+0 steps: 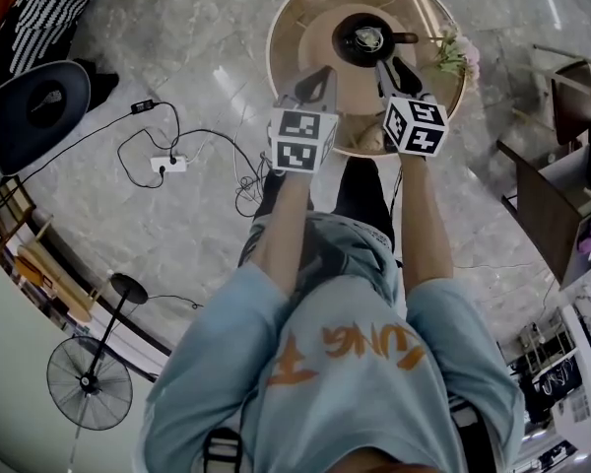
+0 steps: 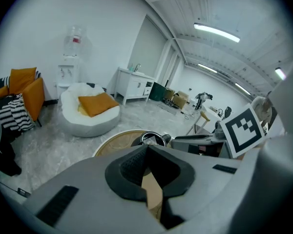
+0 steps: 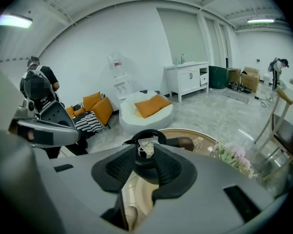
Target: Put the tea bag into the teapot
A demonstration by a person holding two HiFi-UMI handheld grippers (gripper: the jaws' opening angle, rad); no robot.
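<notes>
Your left gripper (image 2: pixel 146 149) is clenched on nothing, hanging just short of the round table's (image 2: pixel 112 147) near edge. Ahead and slightly right stands the teapot (image 3: pixel 146 168), upright, with the tea bag (image 3: pixel 145 146) apparently already lying in its open mouth. Your right gripper (image 3: pixel 145 155) is nearer, jaws released and framing the pot without touching. The flowers (image 3: pixel 232 155) at far right stand clear of you.

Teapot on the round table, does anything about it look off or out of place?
Only slightly: the tea bag sits bunched in the open mouth of the teapot and seems to poke above the rim rather than lying down inside. The teapot stands upright on the table; nothing looks spilled.
</notes>
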